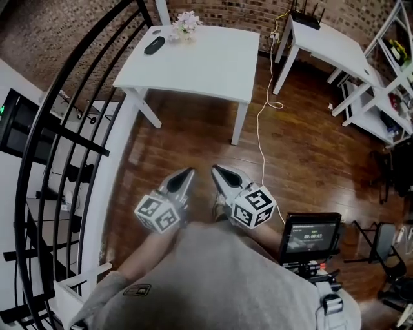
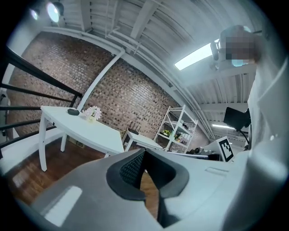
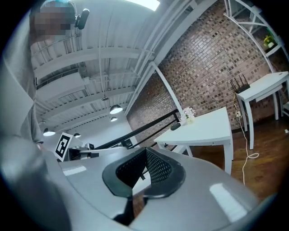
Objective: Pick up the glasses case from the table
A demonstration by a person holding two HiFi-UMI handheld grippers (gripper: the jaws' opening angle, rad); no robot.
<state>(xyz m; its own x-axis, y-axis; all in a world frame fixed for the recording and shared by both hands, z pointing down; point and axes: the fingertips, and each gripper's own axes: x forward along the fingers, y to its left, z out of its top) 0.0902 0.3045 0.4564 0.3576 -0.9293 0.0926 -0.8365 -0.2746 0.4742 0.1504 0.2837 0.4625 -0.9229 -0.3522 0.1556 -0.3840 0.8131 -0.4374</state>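
Leftmost in the head view, a black curved railing (image 1: 55, 135) sweeps down the edge of the wooden floor (image 1: 310, 161). Just right of it, low in the view, the left claw (image 1: 190, 171) is held out in front of the person's grey shirt (image 1: 213, 283), pointing roughly level. In its own view the 2 jaws are pressed together at the tips with nothing between them. Ahead and well apart from both claws stands the white surface (image 1: 213, 67). The dark glasses case (image 1: 155, 45) lies flat near its far left corner, just beside a small bunch of pale flowers (image 1: 186, 26). The case is untouched.

Next comes the right claw (image 1: 215, 169), close beside the left one and tilted slightly downward. Its jaws also meet at the tips and hold nothing. In the right gripper view the case shows as a small dark shape on the far end of the surface, next to the flowers.

Further right, a white cable (image 1: 263, 129) trails across the floor. Beyond it a second white table (image 1: 332, 45) carries a black router (image 1: 305, 16). Lower down, a small monitor (image 1: 313, 235) sits near the person's hip, and a white shelf rack (image 1: 387, 84) fills the right edge.
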